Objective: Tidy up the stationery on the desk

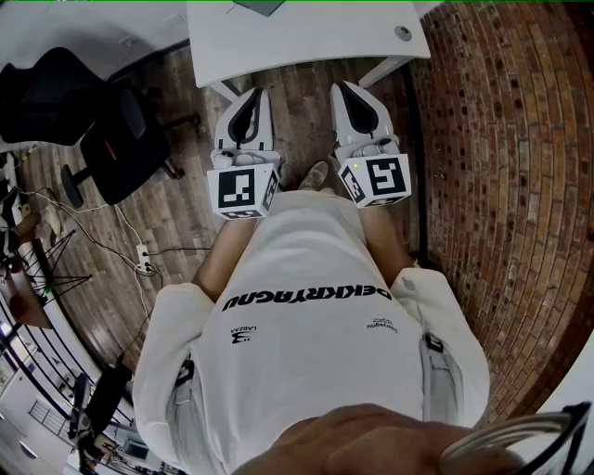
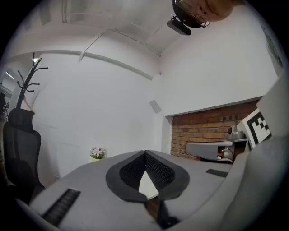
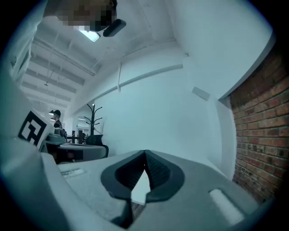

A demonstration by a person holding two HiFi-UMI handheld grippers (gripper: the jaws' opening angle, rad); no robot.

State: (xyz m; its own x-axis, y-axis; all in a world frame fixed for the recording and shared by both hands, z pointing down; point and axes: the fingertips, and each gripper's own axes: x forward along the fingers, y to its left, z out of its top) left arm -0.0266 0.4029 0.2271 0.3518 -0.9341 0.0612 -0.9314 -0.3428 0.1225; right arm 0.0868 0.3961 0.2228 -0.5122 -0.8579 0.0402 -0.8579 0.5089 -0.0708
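I stand back from the white desk (image 1: 306, 37), which lies at the top of the head view. Only a dark flat thing (image 1: 260, 6) at its far edge and a round grey grommet (image 1: 402, 32) show on it; no stationery can be made out. Both grippers are held level in front of my body, side by side above the wooden floor. The left gripper (image 1: 252, 96) is shut, its ribbed pads meeting at the tip (image 2: 145, 154) with nothing between them. The right gripper (image 1: 343, 90) is shut and empty too, pads touching (image 3: 145, 153).
A black office chair (image 1: 121, 139) stands left of me. A brick wall (image 1: 501, 139) runs along the right. A power strip with cables (image 1: 144, 260) lies on the floor. A coat rack (image 2: 29, 81) and a small flower pot (image 2: 97, 153) stand by the far white wall.
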